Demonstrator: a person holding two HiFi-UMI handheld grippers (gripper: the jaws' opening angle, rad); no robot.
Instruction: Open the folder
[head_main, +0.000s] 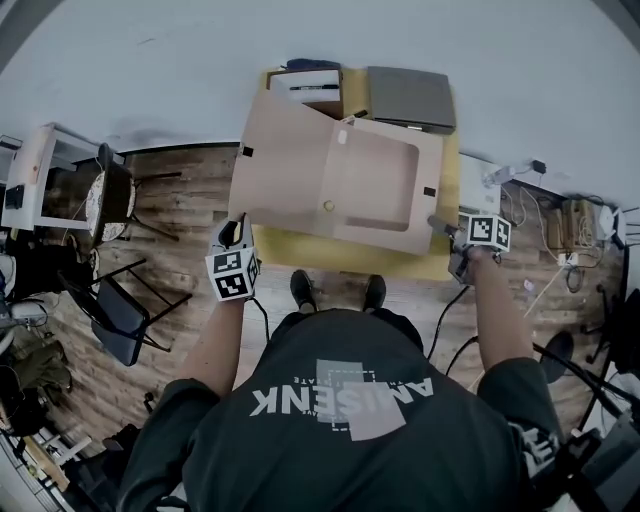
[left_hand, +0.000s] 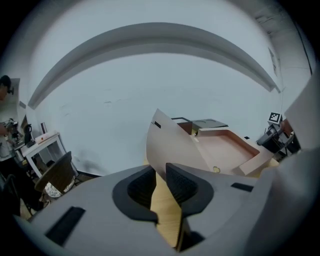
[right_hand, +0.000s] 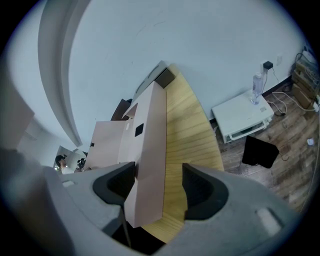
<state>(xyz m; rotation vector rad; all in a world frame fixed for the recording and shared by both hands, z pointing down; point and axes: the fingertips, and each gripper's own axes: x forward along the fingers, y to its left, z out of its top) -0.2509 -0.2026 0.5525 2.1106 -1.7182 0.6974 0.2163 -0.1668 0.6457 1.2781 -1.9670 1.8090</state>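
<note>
nearest: person's dark shirt (head_main: 340, 420) filling the bottom of the head view, both forearms reaching out toward the worktop (head_main: 330, 250).
left gripper (head_main: 236, 232): hanging at the near left corner of the cover (head_main: 285, 165), jaws standing narrowly apart, pressing on nothing, bare wood showing through the gap.
right gripper (head_main: 438, 224): gaping wide, straddling the right wall of the folder (head_main: 380, 190) without clamping it.
folder: lying on the yellow worktop, cover standing tilted up toward the left, inside showing.
step: seemingly nearing the end of the opening, cover not yet lying flat.
next: probably calling for tipping the cover further left while steadying the base.
around: grey flat case (head_main: 410, 97) and dark box (head_main: 305, 90) sitting just behind the folder; chairs (head_main: 120, 320) standing well apart on the floor.
in the way: likely only the left gripper itself, sitting under the cover's path.
</note>
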